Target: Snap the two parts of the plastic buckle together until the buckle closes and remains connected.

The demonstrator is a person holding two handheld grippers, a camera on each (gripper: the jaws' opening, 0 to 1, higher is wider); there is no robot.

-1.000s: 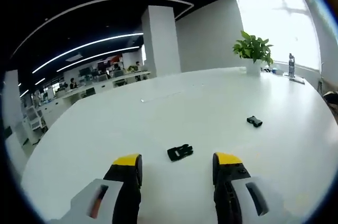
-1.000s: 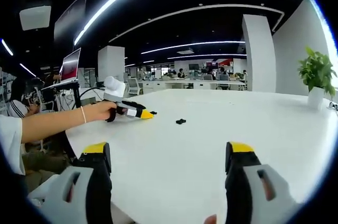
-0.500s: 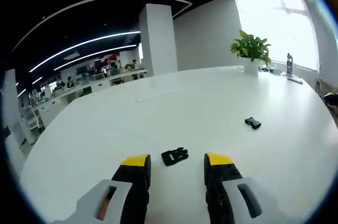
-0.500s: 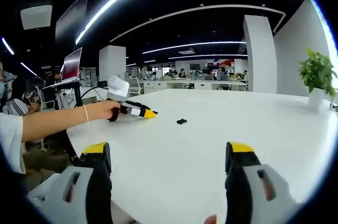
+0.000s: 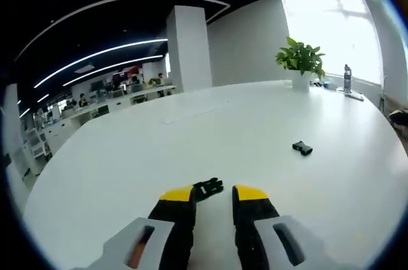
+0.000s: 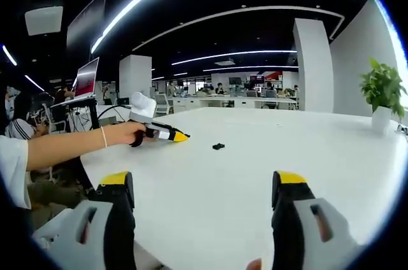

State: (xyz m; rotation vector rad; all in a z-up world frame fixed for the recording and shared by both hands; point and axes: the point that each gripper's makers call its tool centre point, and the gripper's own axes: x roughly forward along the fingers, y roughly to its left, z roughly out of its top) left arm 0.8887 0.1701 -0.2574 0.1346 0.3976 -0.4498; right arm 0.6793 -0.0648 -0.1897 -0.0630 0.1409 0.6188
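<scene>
In the left gripper view, the left gripper [image 5: 213,195] rises from the bottom with grey plastic bodies, black fingers and yellow tips. Its jaws are narrowed to a small gap and close in on either side of the pronged buckle part [image 5: 208,187], a small black plastic piece with prongs, lying flat on the counter [image 5: 210,136]; whether the tips touch it I cannot tell. The counter is a broad, smooth white surface with a rounded edge and a faint sheen. To the right and well apart lies the socket buckle part [image 5: 302,148], a short, blocky black piece. Farther back on the right stands a leafy green plant [image 5: 299,57] in a white pot, and beyond it a slim bottle [image 5: 347,79] by the bright window. A square white pillar [image 5: 189,47] stands behind the counter.

In the right gripper view, a person's bare forearm with a thin bracelet reaches in from the left, the hand [image 6: 124,134] holding the left gripper [image 6: 178,136], yellow tips low over the counter [image 6: 255,174]. Just right of those tips lies a small black buckle part [image 6: 218,146]. The right gripper [image 6: 203,184] has its jaws spread wide with nothing between them, bare counter ahead. The plant [image 6: 382,88] stands at far right.
</scene>
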